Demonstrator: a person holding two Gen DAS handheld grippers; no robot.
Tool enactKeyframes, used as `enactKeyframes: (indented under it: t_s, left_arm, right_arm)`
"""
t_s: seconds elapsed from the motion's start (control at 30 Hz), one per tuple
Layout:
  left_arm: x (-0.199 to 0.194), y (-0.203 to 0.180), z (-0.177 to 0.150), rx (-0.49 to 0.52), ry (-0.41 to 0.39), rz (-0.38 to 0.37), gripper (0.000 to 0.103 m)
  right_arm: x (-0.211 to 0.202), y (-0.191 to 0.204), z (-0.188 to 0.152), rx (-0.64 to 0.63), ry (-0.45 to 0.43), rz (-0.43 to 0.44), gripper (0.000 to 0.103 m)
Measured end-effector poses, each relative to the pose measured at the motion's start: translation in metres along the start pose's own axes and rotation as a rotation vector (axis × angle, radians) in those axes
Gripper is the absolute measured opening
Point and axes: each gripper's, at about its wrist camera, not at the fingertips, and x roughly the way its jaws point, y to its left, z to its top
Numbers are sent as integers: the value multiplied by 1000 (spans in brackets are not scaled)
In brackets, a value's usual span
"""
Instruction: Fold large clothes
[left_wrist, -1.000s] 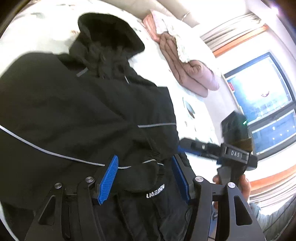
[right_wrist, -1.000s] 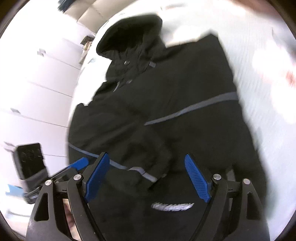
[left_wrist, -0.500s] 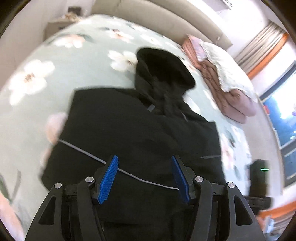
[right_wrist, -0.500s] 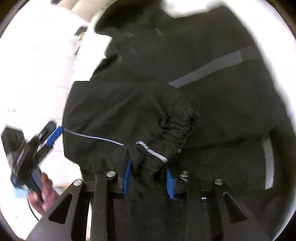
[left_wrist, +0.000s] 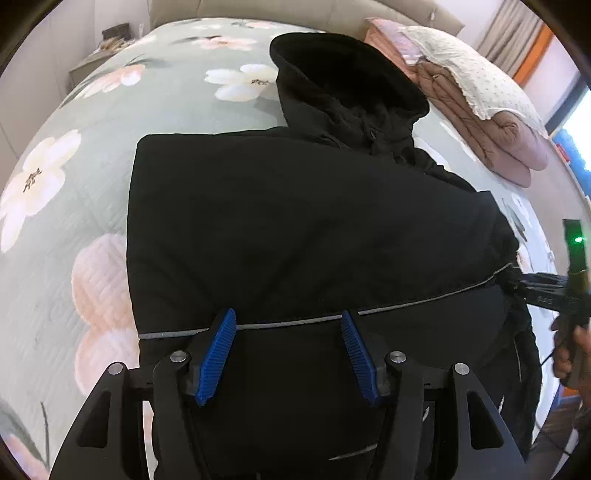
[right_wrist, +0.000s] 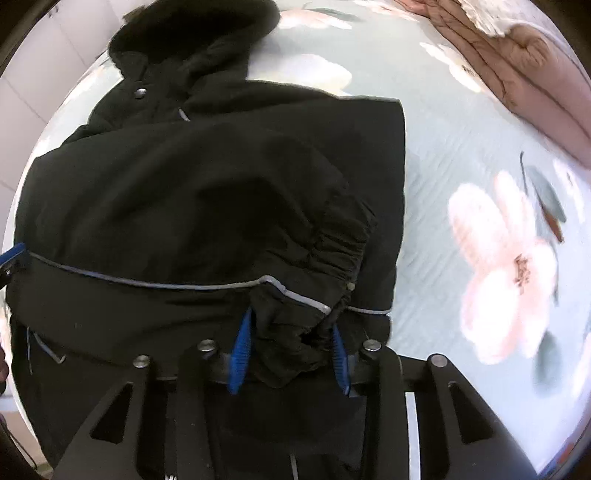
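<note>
Looking down on the black hooded jacket (left_wrist: 295, 221) spread across the floral bed (left_wrist: 92, 122), hood toward the headboard edge, we see our right gripper (right_wrist: 291, 354) with jaws opening, bunched sleeve cuff (right_wrist: 295, 332) between them, pads touching it; our left gripper (left_wrist: 288, 354) hangs above the jacket, jaws apart, holding nothing.

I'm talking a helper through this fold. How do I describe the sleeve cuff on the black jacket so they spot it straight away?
Start at the floral bedspread and the black hooded jacket spread on it, hood away from you. Near the hem, on the side facing the big pink flower, is the sleeve cuff. It alone is bunched and elastic-gathered, with grey reflective piping, between the right gripper's blue pads, whose jaws are opening.
</note>
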Motion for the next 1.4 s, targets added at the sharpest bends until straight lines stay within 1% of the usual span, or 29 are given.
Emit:
enactKeyframes:
  t_s: [0.07, 0.13, 0.2, 0.23, 0.27, 0.33, 0.37, 0.4, 0.47, 0.5, 0.53, 0.57, 0.6, 0.63, 0.7, 0.73, 0.77, 0.83, 0.9, 0.97, 1.0, 1.03, 1.07, 1.1, 1.2, 1.27, 1.3, 1.33, 1.4]
  left_arm:
    - [-3, 2, 1, -2, 2, -12, 61]
    - [-10, 2, 3, -3, 4, -16, 61]
    - [-18, -1, 8, 4, 4, -10, 61]
    - [-25, -2, 12, 13, -8, -2, 61]
    - [-31, -3, 14, 22, -23, -2, 61]
    - [-41, -6, 22, 31, -50, -11, 61]
    - [-41, -7, 24, 34, -54, -11, 61]
    - [-36, -9, 25, 37, -46, 1, 61]
    - [-20, -11, 26, 29, -5, 45, 61]
    - [-10, -12, 24, 20, 15, 55, 61]
    - [-2, -11, 21, 18, 18, 69, 61]
    - [4, -10, 16, 26, 12, 90, 61]
    - [6, -9, 13, 32, 11, 96, 61]
    - [5, -10, 12, 41, 5, 94, 61]
    - [3, -10, 13, 36, 18, 101, 61]
    - [-1, -11, 13, 31, 24, 100, 61]
    - [-7, -11, 13, 25, 21, 96, 61]
    - [-30, -10, 9, 0, -19, 51, 61]
    - [-46, -10, 4, -27, -49, 17, 61]
    - [-47, -5, -3, -53, -34, 27, 61]
    - [-37, 0, -7, -66, 0, 47, 61]
    - [-21, 6, -14, -83, 53, 68, 61]
    - [-10, 10, -17, -90, 77, 71, 61]
    - [-6, 10, -19, -80, 65, 77, 61]
    - [-17, -6, -9, -25, 74, 133, 62]
    - [-36, -11, -3, -9, 25, 94, 61]
    - [-47, -14, 4, -10, 2, 64, 62]
    - [-55, -15, 16, -9, -19, 40, 62]
    - [-64, -19, 46, 5, -61, 25, 62]
  right_arm:
    - [-7, -1, -2, 10, 1, -4, 39]
    - [-24, -9, -6, 14, -5, -13, 44]
    - [-48, -10, -6, 15, -62, -51, 53]
    - [-64, -12, -7, 23, -106, -76, 60]
    - [-76, -14, -6, 34, -139, -79, 62]
    - [-98, -14, -3, 70, -215, -20, 64]
    - [-99, -11, 0, 74, -227, 7, 64]
    - [-95, -4, 3, 62, -222, 26, 64]
    - [-74, 14, 9, 7, -186, 6, 64]
    - [-56, 22, 10, -24, -159, -11, 64]
    - [-33, 26, 9, -49, -112, -36, 63]
    - [-10, 26, 5, -64, -66, -82, 60]
    - [-2, 27, 0, -66, -72, -71, 60]
    - [-3, 24, -3, -58, -109, -50, 60]
    - [-10, 23, -3, -44, -89, -32, 60]
    - [-20, 23, -2, -38, -87, -31, 60]
    - [-38, 25, -3, -39, -115, -30, 61]
    - [-71, 29, -8, -59, -180, 9, 63]
    - [-86, 36, -14, -82, -204, 17, 64]
    - [-76, 41, -22, -106, -168, -26, 64]
    - [-60, 40, -25, -106, -127, -62, 64]
    - [-37, 37, -30, -95, -65, -78, 64]
    - [-19, 33, -35, -84, -25, -60, 64]
    - [-16, 34, -35, -86, -41, -59, 65]
    - [-29, 40, -31, -115, -39, -67, 67]
    - [-45, 39, -25, -102, -49, -13, 67]
    - [-58, 37, -20, -90, -69, 34, 67]
    - [-73, 34, -10, -83, -103, 73, 67]
    - [-92, 30, 15, -83, -169, 89, 67]
